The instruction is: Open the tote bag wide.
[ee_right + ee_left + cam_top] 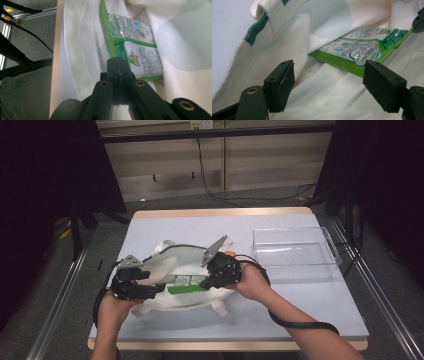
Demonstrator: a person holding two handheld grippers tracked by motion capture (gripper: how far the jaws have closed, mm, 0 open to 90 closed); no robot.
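A white cloth tote bag with green trim lies open on the table. A green and white snack packet sits partly inside its mouth. My right gripper is shut on the packet's green sealed edge, at the bag's right side. My left gripper stands open at the bag's left side. Its jaws are wide apart over the bag's white fabric, and the packet lies just beyond them. The tip of the right gripper shows at the packet's far corner.
A clear plastic tray stands on the right of the pale blue table. A bag strap lies toward the front edge. A black cable trails from my right hand. Cables run over the floor behind the table.
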